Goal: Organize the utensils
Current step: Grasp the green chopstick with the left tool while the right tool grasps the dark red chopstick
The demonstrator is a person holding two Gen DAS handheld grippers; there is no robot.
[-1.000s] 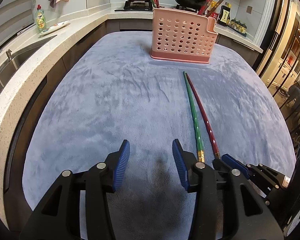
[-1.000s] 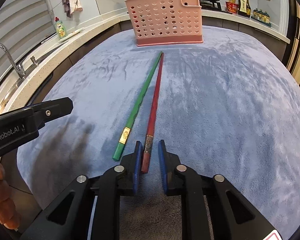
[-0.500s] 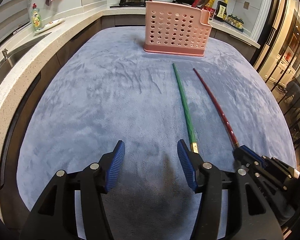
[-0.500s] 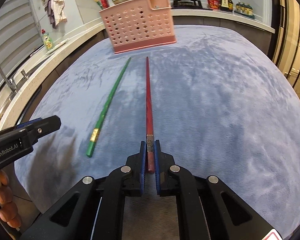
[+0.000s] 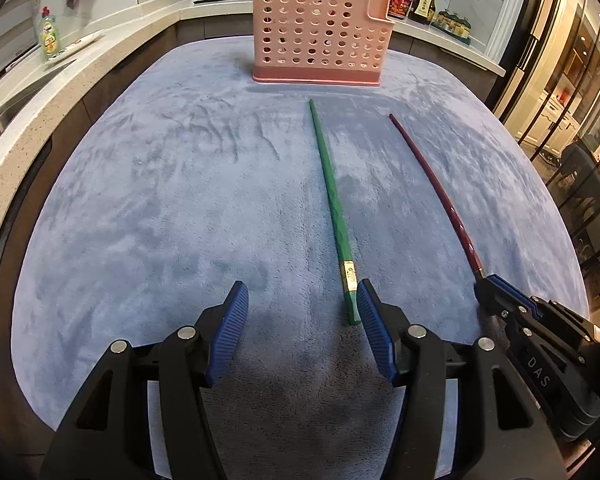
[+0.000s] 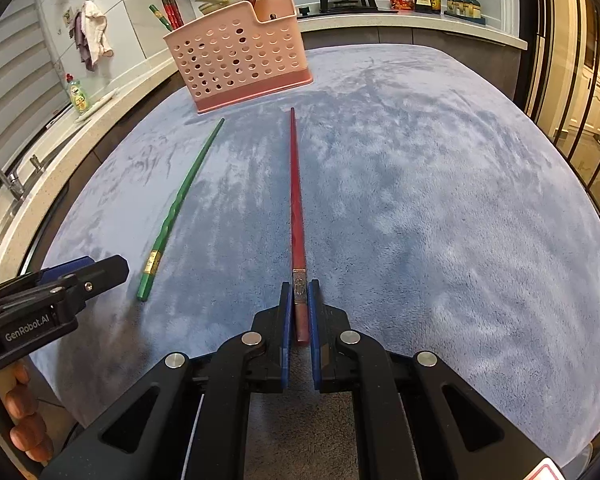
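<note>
Red chopstick (image 6: pixel 296 216) clamped in right gripper (image 6: pixel 299 304), mid-cloth (image 6: pixel 440 200)

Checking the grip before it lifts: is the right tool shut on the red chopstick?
Shut: the right tool has both blue pads pressed against the red chopstick's banded end.

Red chopstick (image 6: pixel 296 208) raised; green chopstick (image 5: pixel 332 196) flat before pink basket (image 5: pixel 320 36).
</note>
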